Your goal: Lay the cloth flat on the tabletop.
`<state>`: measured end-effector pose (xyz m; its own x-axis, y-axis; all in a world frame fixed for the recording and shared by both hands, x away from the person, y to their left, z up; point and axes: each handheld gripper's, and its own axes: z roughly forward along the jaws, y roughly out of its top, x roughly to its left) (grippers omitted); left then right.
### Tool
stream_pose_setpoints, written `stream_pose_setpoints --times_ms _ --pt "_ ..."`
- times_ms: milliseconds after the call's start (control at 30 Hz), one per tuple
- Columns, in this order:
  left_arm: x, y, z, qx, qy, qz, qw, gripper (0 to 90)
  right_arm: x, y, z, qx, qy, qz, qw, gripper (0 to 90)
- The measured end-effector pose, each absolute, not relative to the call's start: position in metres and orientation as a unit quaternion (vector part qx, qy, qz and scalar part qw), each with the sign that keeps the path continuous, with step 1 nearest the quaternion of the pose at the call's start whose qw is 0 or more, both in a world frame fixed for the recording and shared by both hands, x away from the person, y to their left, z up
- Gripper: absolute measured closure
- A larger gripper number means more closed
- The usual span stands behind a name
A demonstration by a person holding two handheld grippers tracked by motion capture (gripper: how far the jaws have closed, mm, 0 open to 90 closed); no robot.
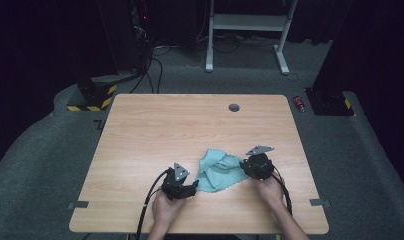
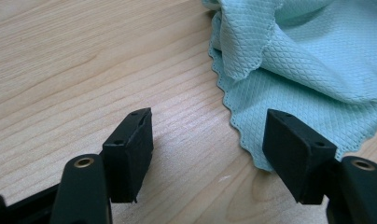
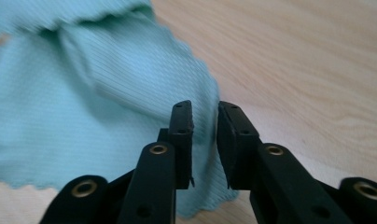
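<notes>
left claw (image 1: 190, 189) low, agape | right claw (image 1: 246, 167) on cloth (image 1: 217, 172), slightly parted

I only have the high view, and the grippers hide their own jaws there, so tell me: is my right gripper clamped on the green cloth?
Observer: No. In the right gripper view, the right gripper has its jaws a narrow gap apart. The cloth shows through the gap and is not pinched.
Operator: And the left one?
Observer: The left gripper is wide open, with bare table between its jaws.
Operator: How near the cloth is it?
Observer: One jaw sits over the cloth's scalloped edge and the other over bare wood. I cannot tell whether it touches the cloth.
</notes>
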<state>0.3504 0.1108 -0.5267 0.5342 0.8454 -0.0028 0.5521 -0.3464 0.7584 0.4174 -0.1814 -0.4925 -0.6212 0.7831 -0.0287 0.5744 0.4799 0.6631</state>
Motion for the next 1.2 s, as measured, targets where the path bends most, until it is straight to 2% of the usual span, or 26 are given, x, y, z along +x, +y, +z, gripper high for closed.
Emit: stream_pose_setpoints --times_ms 167,333,367,467,533,767,833,967,1133,1200 --pt "0.350 0.111 -0.527 0.796 0.439 0.200 0.366 33.5 0.410 -0.164 -0.482 0.362 0.854 0.336 0.164 66.5" --pt "0.350 0.111 -0.527 0.796 0.439 0.200 0.366 33.5 0.412 -0.142 -0.487 0.340 0.866 0.333 0.151 65.0" --pt "0.350 0.111 -0.527 0.796 0.439 0.200 0.366 33.5 0.413 -0.138 -0.488 0.340 0.868 0.330 0.150 67.4" --pt "0.350 0.111 -0.527 0.796 0.439 0.200 0.366 33.5 0.414 -0.130 -0.492 0.329 0.878 0.309 0.161 83.5" --pt "0.350 0.111 -0.527 0.796 0.439 0.200 0.366 33.5 0.416 -0.133 -0.490 0.335 0.874 0.310 0.165 88.4" --pt "0.350 0.111 -0.527 0.796 0.439 0.200 0.366 33.5 0.425 -0.155 -0.482 0.379 0.856 0.295 0.191 89.4" --pt "0.350 0.111 -0.527 0.796 0.439 0.200 0.366 33.5 0.429 -0.157 -0.489 0.386 0.864 0.266 0.182 89.2" --pt "0.350 0.111 -0.527 0.796 0.439 0.201 0.366 33.5 0.432 -0.161 -0.499 0.395 0.866 0.256 0.171 86.2" --pt "0.350 0.111 -0.527 0.796 0.439 0.201 0.366 33.5 0.429 -0.162 -0.491 0.384 0.864 0.277 0.173 69.7" --pt "0.351 0.111 -0.526 0.796 0.439 0.199 0.367 33.6 0.429 -0.162 -0.490 0.387 0.860 0.284 0.174 67.4"
